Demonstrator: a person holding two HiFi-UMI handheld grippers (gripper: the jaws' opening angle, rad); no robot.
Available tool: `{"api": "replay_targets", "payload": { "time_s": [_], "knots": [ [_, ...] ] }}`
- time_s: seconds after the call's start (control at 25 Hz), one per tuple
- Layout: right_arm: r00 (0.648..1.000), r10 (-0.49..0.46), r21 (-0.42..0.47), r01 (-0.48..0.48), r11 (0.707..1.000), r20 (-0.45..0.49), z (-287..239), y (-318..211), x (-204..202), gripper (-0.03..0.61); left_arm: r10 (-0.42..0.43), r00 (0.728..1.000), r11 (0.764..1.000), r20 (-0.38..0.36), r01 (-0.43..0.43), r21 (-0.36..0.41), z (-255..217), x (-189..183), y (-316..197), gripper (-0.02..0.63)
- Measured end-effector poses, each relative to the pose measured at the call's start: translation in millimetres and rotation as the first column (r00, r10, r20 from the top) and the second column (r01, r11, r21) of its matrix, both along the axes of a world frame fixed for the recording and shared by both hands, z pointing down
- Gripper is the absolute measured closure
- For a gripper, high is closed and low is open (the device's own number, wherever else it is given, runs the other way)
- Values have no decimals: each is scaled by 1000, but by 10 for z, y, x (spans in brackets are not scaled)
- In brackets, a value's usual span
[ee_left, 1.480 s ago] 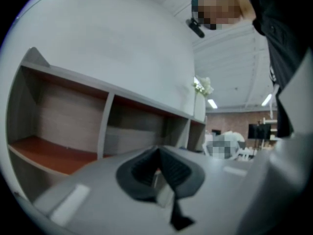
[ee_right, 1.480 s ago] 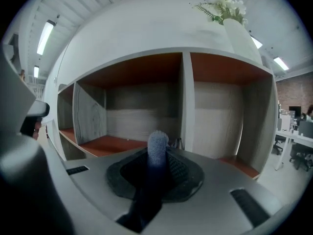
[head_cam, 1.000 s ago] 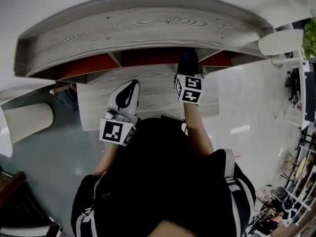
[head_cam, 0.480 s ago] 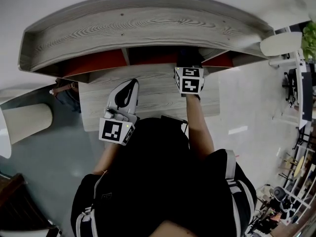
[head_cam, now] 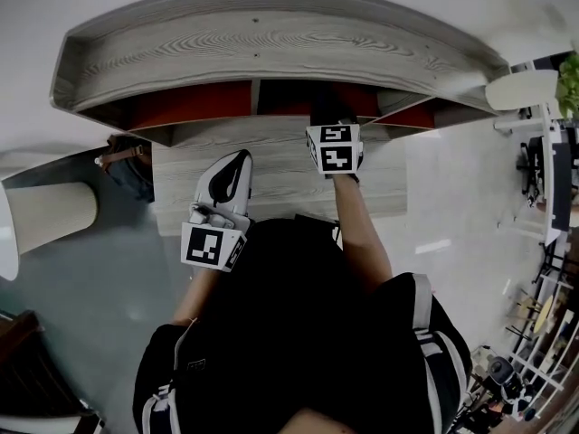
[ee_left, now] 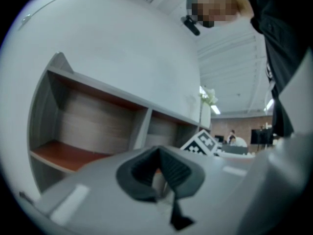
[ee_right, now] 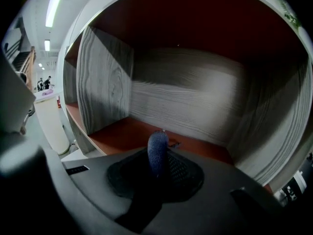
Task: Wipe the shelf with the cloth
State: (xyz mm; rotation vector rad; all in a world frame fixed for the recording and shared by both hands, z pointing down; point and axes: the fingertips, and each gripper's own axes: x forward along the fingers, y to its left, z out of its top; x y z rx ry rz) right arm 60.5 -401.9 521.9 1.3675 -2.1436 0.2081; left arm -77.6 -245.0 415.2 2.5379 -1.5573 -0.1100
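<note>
Cloth: a dark blue cloth (ee_right: 157,151) bunched into a roll, sticking out past the jaw tips inside a compartment of the shelf; whether it touches the floor board cannot be told.
Right hand-held gripper: the right hand-held gripper (ee_right: 157,161) pinches the cloth between its jaws; in the head view its marker cube sits at the compartment's mouth, with the front part reaching under the top board.
Shelf: the shelf (head_cam: 271,48) is grey wood grain with red-brown compartment floors; the gripper is in the middle compartment, with an upright divider (ee_right: 105,82) to its left and a grey back wall ahead.
Left hand-held gripper: the left hand-held gripper (ee_left: 159,173) has its jaws pressed together with nothing between them, and is over the counter in front of the shelf, well apart from the cloth.
Counter: the grey wood-grain counter (head_cam: 280,183) lies just below the shelf's front edge, between the shelf and the person.
</note>
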Motion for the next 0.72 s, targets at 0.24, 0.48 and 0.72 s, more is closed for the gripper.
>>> {"api": "replay_targets", "payload": {
  "time_s": [0.24, 0.48, 0.72],
  "knots": [
    [994, -112, -3, 112, 994, 1, 17, 88, -450, 525, -29, 1000, 1000, -1, 29, 7, -8, -117, 67, 609],
    [974, -224, -1, 224, 975, 11, -6, 233, -843, 525, -74, 997, 997, -4, 74, 9, -27, -271, 154, 609],
    [950, -311, -2, 311, 950, -3, 9, 320, -1044, 525, -102, 995, 995, -10, 102, 10, -17, -340, 184, 609]
  ]
}}
